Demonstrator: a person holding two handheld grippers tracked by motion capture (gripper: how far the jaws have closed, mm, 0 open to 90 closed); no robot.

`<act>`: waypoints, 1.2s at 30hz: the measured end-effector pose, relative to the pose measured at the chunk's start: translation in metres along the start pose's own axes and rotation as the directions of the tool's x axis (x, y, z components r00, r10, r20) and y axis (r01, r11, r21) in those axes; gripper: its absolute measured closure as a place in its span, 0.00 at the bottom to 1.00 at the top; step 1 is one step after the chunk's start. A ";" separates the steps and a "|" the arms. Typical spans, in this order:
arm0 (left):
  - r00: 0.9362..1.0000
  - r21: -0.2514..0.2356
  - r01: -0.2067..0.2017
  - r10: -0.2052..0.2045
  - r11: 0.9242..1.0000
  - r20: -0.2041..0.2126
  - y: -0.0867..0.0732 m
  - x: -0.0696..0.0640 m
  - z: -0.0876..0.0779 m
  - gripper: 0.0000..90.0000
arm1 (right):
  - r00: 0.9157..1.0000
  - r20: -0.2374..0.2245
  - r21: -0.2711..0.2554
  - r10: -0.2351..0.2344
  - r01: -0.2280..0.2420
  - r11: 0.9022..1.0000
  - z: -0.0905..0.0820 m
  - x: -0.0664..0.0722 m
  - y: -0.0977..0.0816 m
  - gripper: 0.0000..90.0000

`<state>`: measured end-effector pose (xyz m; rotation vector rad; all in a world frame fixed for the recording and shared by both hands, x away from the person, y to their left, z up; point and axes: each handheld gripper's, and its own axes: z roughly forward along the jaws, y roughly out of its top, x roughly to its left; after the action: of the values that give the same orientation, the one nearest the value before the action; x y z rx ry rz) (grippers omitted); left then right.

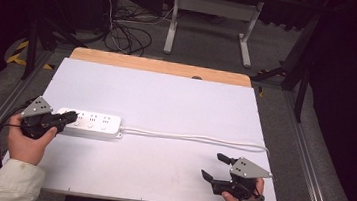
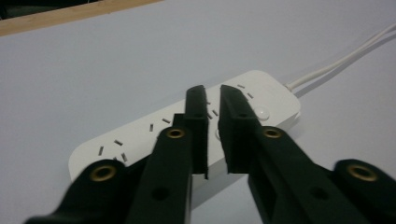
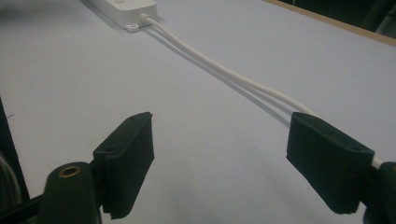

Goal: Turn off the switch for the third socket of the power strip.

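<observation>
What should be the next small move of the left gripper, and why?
Probably lower the left gripper a little onto the power strip. Its jaws stand almost closed above the strip's sockets, near the end where the white cord leaves, and whether they touch it is unclear. The right gripper waits open near the cord, away from the strip.

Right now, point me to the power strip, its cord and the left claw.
power strip (image 1: 94,123), high view, on its white top face.
cord (image 1: 197,138), high view, mid-run across the table.
left claw (image 1: 71,116), high view, at its tips over the strip's left end.
</observation>
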<state>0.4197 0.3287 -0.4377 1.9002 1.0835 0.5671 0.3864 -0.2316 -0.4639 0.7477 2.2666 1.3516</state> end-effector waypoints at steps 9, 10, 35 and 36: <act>0.999 0.048 0.033 -0.032 0.998 -0.020 -0.004 0.009 0.011 1.00 | 1.000 0.000 0.001 -0.003 0.003 1.000 0.000 0.000 0.000 0.26; 0.999 0.051 0.039 -0.038 0.998 -0.020 -0.004 0.010 0.012 1.00 | 1.000 0.000 0.001 -0.003 0.003 1.000 0.000 0.000 0.000 0.26; 0.991 0.139 0.135 -0.134 0.981 -0.021 -0.013 0.015 0.029 1.00 | 1.000 -0.009 -0.004 -0.007 0.007 1.000 -0.001 0.000 0.000 0.26; 0.992 0.141 0.129 -0.127 0.982 -0.022 -0.013 0.015 0.029 1.00 | 1.000 -0.009 -0.004 -0.006 0.006 1.000 -0.001 0.000 0.000 0.26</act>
<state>0.4423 0.3321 -0.4650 1.9333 1.2741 0.4397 0.3862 -0.2322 -0.4634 0.7339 2.2708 1.3591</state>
